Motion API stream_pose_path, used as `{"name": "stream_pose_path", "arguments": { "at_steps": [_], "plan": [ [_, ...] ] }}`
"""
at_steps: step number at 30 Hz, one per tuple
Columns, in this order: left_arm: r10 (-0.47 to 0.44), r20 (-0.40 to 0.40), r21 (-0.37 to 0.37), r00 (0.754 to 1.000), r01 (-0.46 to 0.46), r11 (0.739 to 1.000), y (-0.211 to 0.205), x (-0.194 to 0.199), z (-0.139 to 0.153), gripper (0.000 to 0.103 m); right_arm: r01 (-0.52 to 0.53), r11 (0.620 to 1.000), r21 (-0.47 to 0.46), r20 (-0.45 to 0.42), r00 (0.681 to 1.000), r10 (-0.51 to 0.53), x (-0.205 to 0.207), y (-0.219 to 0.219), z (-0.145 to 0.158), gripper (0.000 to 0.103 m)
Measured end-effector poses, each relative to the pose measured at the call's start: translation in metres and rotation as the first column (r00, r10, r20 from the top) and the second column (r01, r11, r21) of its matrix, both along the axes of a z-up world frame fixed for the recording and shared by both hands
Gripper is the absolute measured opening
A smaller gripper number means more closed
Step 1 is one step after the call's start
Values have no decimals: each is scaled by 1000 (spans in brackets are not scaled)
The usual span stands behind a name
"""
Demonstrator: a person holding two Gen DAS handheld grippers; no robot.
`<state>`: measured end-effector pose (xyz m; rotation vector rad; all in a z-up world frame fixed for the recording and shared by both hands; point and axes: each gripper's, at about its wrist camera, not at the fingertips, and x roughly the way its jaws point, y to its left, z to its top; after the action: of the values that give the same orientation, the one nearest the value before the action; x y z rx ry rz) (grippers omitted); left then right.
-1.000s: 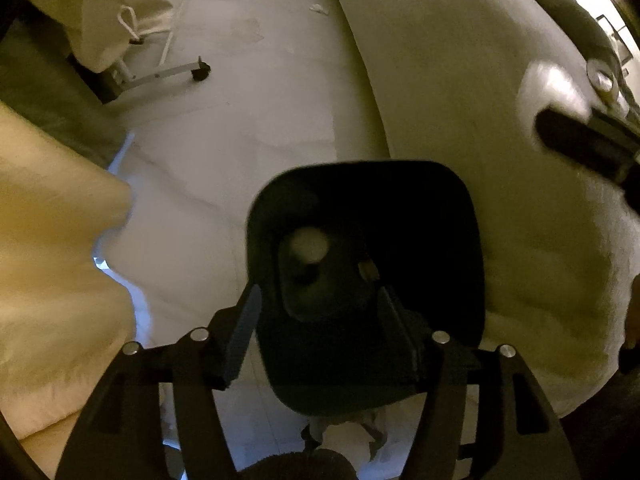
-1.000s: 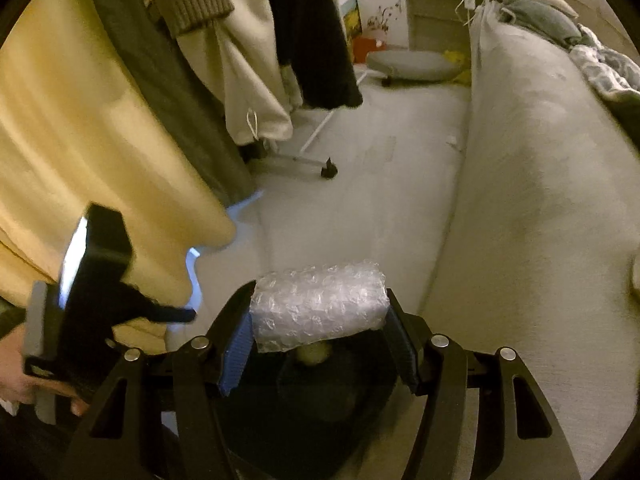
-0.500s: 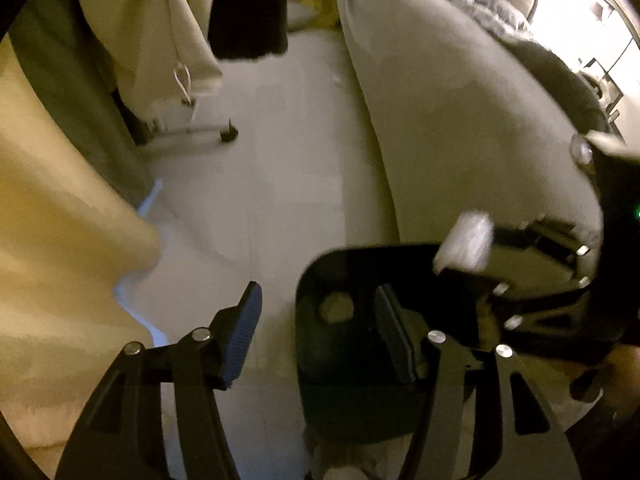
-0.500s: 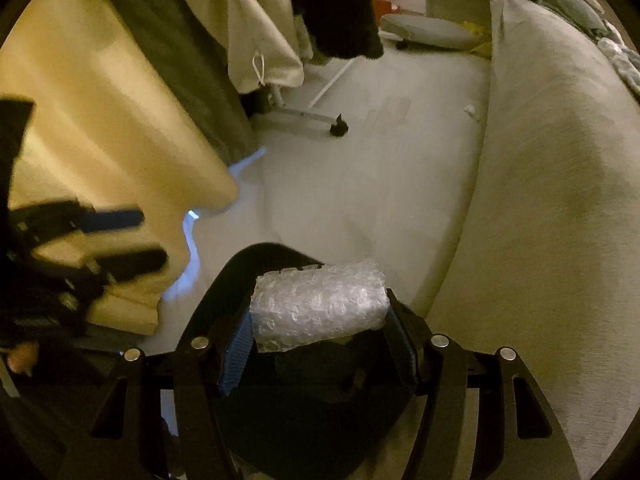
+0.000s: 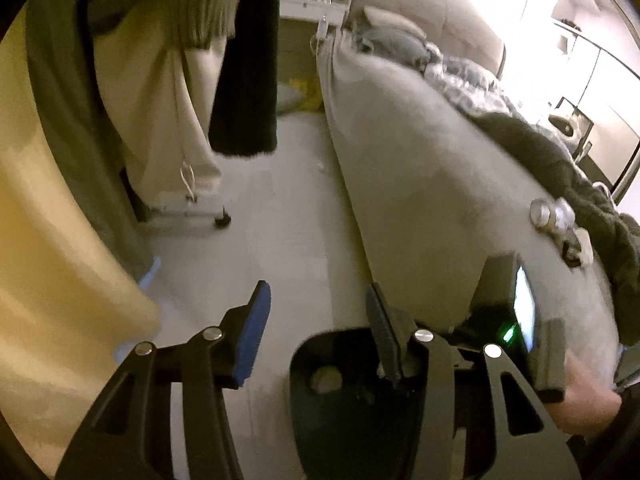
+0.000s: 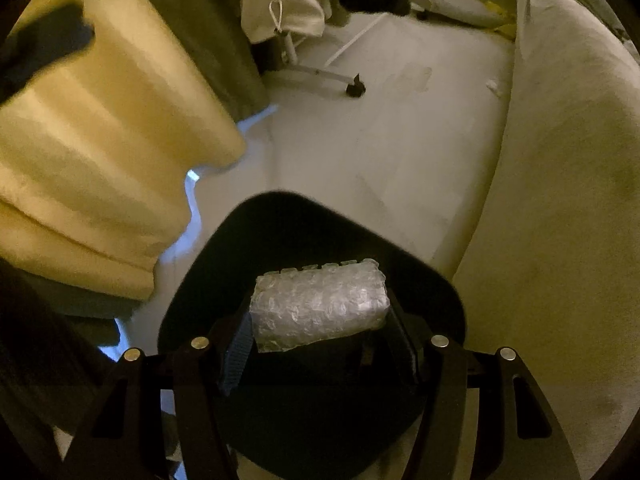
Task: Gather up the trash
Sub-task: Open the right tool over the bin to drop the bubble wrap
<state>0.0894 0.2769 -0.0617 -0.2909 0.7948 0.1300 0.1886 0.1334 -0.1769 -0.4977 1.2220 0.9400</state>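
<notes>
My right gripper is shut on a roll of bubble wrap and holds it directly over the open black trash bin on the floor. My left gripper is open and empty, raised to the left of the bin. A pale crumpled ball lies inside the bin. The other gripper's body with a lit screen and the hand holding it show at the right of the left wrist view.
A grey bed runs along the right, with small cans and dark bedding on top. A yellow curtain hangs at left. A clothes rack with a castor stands beyond, clothes hanging. A small scrap lies by the bed.
My left gripper lifted and swung left off the bin, now looking across the room. My right gripper carried the bubble wrap forward and down over the bin's opening.
</notes>
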Motion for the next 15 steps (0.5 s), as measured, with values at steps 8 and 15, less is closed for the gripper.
{"name": "stream_pose_path", "arguments": {
  "at_steps": [8, 15],
  "plan": [
    [-16, 114, 48, 993, 11, 999, -5, -1, 11, 52, -44, 997, -55, -60, 997, 41, -13, 2, -16, 71],
    [-14, 181, 45, 983, 6, 999, -7, 1, 20, 52, -59, 997, -56, -63, 997, 55, -17, -1, -11, 75]
  ]
}}
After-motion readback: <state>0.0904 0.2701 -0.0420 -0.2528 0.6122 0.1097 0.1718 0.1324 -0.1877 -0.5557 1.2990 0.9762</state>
